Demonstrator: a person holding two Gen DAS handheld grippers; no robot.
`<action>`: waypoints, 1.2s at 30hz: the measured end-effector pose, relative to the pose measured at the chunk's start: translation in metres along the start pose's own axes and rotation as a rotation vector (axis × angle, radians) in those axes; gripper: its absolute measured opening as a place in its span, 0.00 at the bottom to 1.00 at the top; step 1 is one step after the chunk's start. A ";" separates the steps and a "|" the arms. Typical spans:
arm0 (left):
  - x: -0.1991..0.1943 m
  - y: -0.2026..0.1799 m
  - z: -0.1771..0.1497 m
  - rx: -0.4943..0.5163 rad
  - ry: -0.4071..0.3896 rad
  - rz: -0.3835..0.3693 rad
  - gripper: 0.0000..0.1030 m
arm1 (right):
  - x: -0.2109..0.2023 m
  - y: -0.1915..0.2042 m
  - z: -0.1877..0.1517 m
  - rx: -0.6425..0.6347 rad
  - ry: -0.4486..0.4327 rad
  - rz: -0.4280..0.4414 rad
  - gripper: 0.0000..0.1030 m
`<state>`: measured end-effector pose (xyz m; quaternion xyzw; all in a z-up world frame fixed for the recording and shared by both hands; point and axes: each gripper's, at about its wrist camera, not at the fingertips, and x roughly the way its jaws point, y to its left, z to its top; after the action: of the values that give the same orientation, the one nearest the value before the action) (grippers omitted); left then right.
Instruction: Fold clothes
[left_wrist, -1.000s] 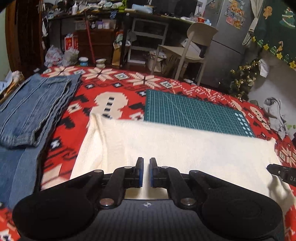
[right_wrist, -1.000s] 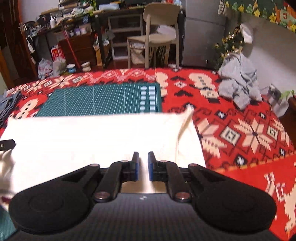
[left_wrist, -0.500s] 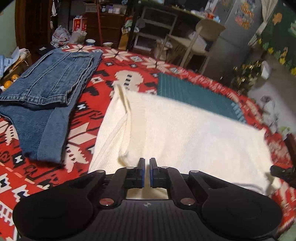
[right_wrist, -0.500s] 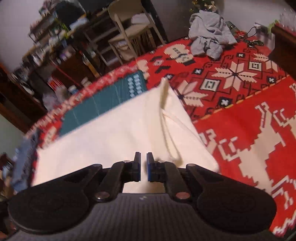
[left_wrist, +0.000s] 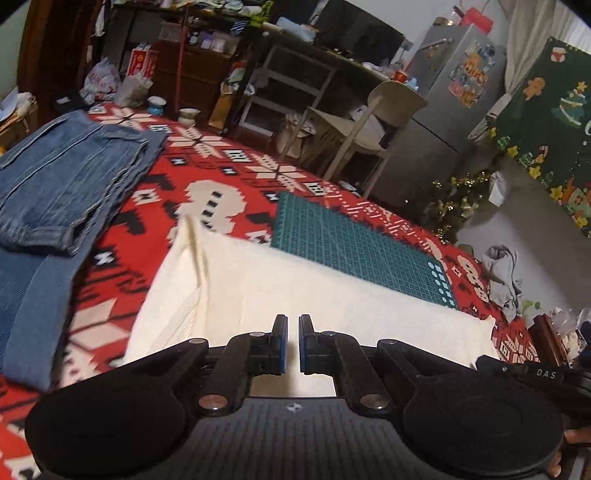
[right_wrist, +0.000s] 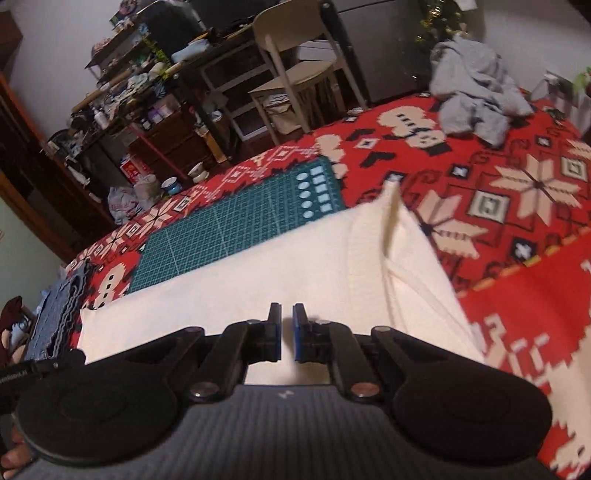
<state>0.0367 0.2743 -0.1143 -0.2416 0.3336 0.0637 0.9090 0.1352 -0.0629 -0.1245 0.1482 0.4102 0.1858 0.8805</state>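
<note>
A cream garment (left_wrist: 314, 288) lies spread across the red patterned blanket (left_wrist: 147, 206), its far edge over a green cutting mat (left_wrist: 354, 240). My left gripper (left_wrist: 291, 321) is shut on the garment's near edge, toward its left end. That side of the cloth rises in a ridge. My right gripper (right_wrist: 286, 310) is shut on the same near edge of the cream garment (right_wrist: 258, 273), toward its right end, where a fold stands up. Each gripper's tip shows at the rim of the other's view. Folded blue jeans (left_wrist: 66, 184) lie to the left.
A crumpled grey garment (right_wrist: 476, 88) sits at the far right of the blanket (right_wrist: 517, 184). Beyond the blanket stand a beige chair (left_wrist: 369, 122), cluttered shelves and a desk, a fridge, and bowls on the floor. The cutting mat (right_wrist: 236, 229) lies behind the cloth.
Both grippers have tilted and shifted while staying shut. The cream garment's left and right side edges have come up off the blanket into raised folds.
</note>
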 end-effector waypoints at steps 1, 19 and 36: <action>0.005 -0.001 0.000 0.009 0.012 0.013 0.06 | 0.004 0.001 0.001 -0.006 0.003 -0.002 0.06; -0.018 0.005 -0.025 0.010 0.111 0.083 0.06 | -0.027 -0.015 -0.023 0.093 0.157 -0.065 0.06; -0.013 0.019 -0.007 -0.151 -0.003 -0.073 0.05 | -0.028 -0.001 -0.012 0.110 0.040 0.067 0.07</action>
<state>0.0178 0.2878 -0.1181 -0.3211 0.3176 0.0559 0.8904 0.1095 -0.0749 -0.1137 0.2065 0.4320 0.1952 0.8559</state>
